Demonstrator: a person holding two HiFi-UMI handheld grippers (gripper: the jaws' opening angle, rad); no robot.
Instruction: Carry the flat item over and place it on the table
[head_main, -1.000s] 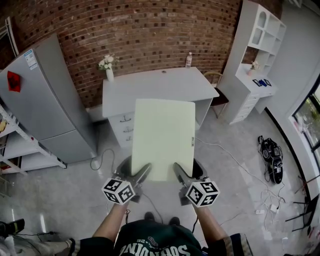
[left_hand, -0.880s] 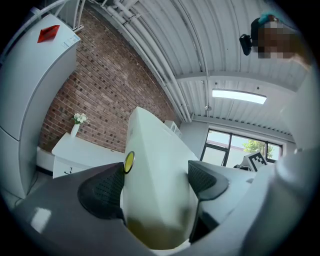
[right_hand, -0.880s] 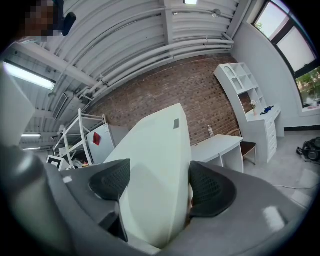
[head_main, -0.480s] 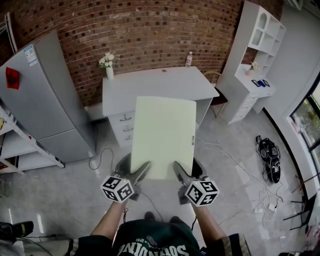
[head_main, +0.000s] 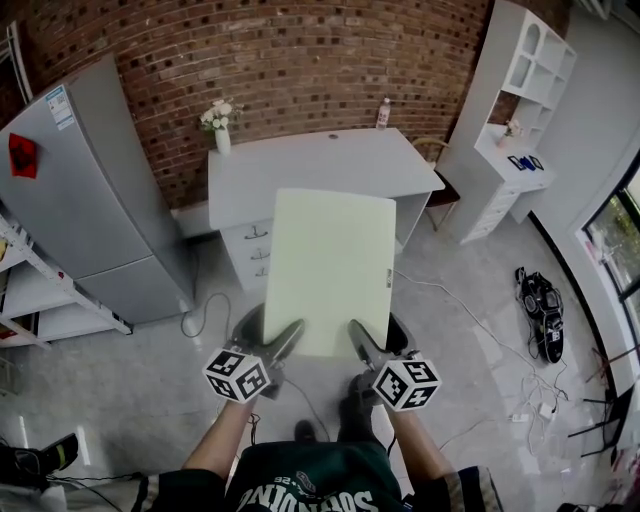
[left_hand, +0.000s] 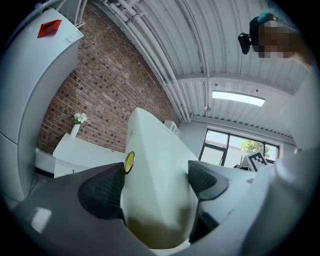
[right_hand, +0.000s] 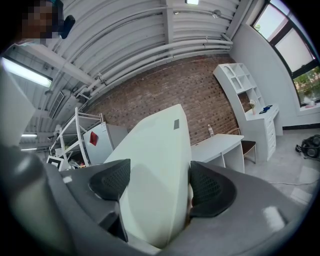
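A pale green flat board is held out in front of me, above the floor. My left gripper is shut on its near left edge and my right gripper is shut on its near right edge. In the left gripper view the flat board fills the gap between the black pads, with a yellow round spot by the left pad. The right gripper view shows the flat board clamped between its pads. A grey-white table stands ahead against the brick wall, past the board's far edge.
On the table stand a vase of white flowers at the back left and a small bottle at the back. A grey fridge stands left, white shelving right. A chair sits by the table's right end. Cables and a bag lie on the floor.
The table and wall have shifted slightly in the head view as I step forward; one foot now shows ahead of the other. Both grippers keep their hold on the board.
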